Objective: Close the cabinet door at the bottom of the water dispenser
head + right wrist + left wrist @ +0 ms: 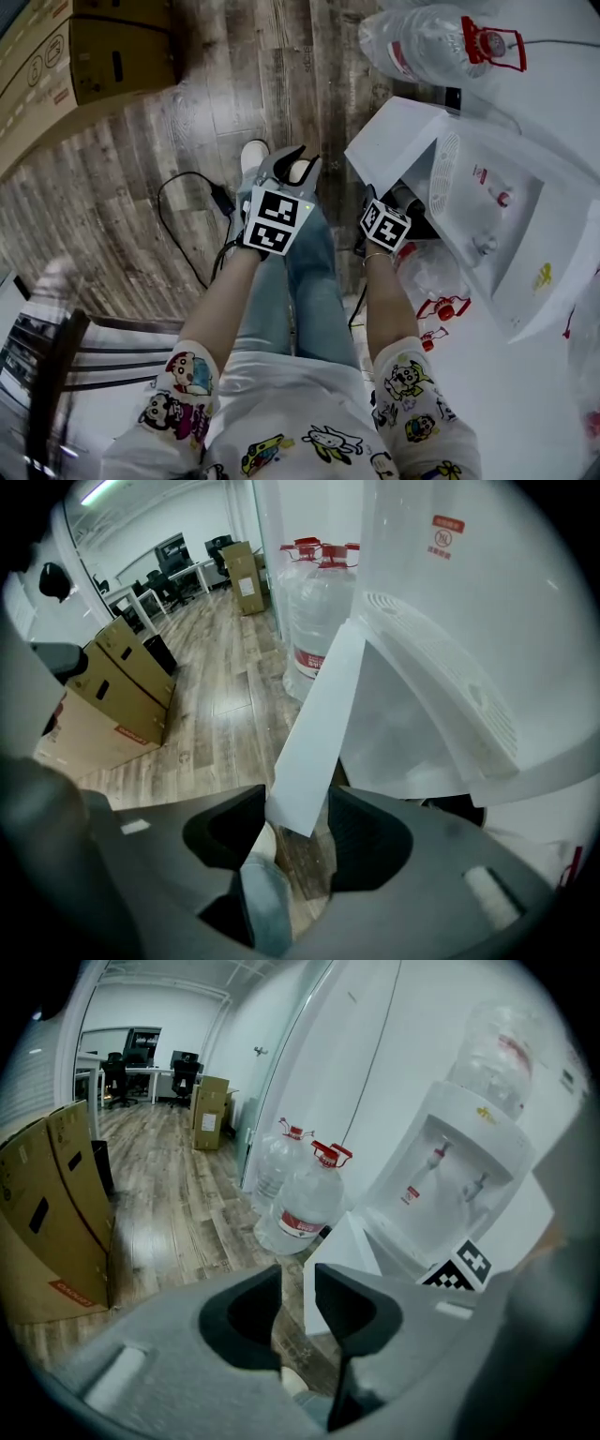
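- Downward, the head view shows the water dispenser (511, 211) at the right; its white cabinet door (394, 141) stands swung open over the wooden floor (187, 122); the right gripper (377, 204) sits just beside the door's lower edge; the left gripper (298, 167) hangs near the person's shoe (253, 155), apart from the door.
- Left gripper view: the jaws stand slightly apart, with only floor and shoe in the gap; the door's edge lies beyond the right jaw; two water bottles (302, 1206) stand near the dispenser's foot.
- Right gripper view: the jaws are parted; the door's lower corner shows in the gap between them; whether it touches a jaw cannot be told.
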The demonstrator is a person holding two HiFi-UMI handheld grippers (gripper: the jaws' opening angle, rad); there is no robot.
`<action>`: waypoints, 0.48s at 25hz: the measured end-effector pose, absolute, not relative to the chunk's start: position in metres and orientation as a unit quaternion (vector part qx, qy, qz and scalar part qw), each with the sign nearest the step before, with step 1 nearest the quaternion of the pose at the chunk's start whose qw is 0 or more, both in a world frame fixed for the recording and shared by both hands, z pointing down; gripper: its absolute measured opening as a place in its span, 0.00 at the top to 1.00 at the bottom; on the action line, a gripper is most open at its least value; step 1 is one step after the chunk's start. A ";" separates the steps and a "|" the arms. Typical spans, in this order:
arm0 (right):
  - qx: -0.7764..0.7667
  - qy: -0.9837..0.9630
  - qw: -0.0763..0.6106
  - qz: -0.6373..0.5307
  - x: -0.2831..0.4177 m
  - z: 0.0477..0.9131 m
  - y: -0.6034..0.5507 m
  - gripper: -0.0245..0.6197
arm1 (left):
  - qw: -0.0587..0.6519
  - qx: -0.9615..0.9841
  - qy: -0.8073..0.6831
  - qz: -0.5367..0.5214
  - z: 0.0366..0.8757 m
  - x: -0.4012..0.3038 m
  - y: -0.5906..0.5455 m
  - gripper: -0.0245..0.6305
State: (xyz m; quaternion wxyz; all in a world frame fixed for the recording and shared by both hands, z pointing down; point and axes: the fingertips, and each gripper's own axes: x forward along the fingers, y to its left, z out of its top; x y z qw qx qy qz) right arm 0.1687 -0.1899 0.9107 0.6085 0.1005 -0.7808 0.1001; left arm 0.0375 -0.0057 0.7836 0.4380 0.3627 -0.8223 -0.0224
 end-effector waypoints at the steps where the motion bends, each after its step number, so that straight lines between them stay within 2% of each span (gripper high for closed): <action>1: 0.102 -0.782 0.609 0.089 0.172 0.910 -0.194 0.62 | 0.438 0.365 -0.821 -0.023 0.784 0.040 -0.009 0.79; 12: 0.182 -0.760 0.624 0.023 0.210 0.914 -0.249 0.66 | 0.444 0.375 -0.813 -0.022 0.797 0.058 -0.014 0.79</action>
